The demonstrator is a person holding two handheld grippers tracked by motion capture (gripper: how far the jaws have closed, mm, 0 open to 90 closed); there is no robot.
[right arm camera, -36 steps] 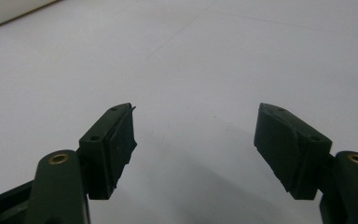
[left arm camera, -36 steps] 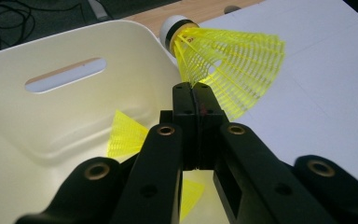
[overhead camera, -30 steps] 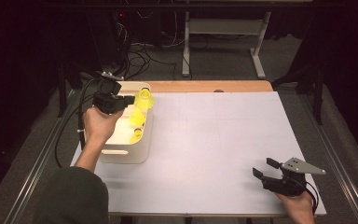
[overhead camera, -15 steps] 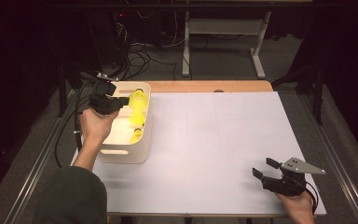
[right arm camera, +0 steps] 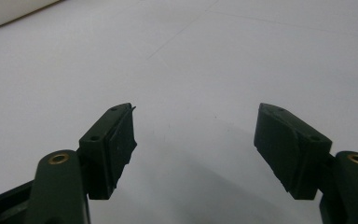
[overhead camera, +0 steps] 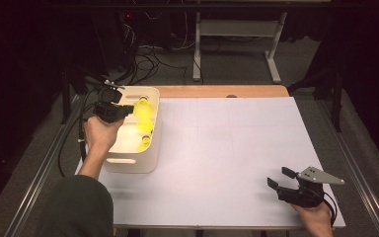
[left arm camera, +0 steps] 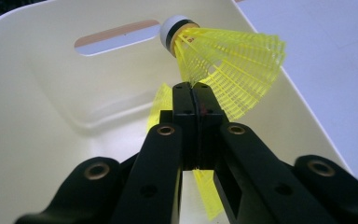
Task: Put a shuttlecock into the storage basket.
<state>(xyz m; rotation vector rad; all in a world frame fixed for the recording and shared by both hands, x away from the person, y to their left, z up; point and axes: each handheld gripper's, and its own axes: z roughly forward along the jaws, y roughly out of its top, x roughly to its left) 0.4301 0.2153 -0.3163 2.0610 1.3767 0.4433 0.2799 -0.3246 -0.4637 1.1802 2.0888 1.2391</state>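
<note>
The left gripper, jaws pinching a shuttlecock by its skirt over the bin, should next lift it clear, while the right gripper rests with jaws spread.

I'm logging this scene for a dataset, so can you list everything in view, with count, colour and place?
shuttlecocks: at least three, yellow with white-and-black caps, in the bin; the left jaws pinch the skirt of one.
bin: one, cream, with slot handles, at the table's left edge.
table cover: one, white, across the table top.
wooden strip: one, light brown, along the table's far edge.
desk frame: one, white legs, on the floor beyond the table.
cables: several, dark, on the floor behind.
left gripper: black, over the bin, jaws shut on a shuttlecock.
right gripper: black with grey plate, near right corner, jaws open.
</note>
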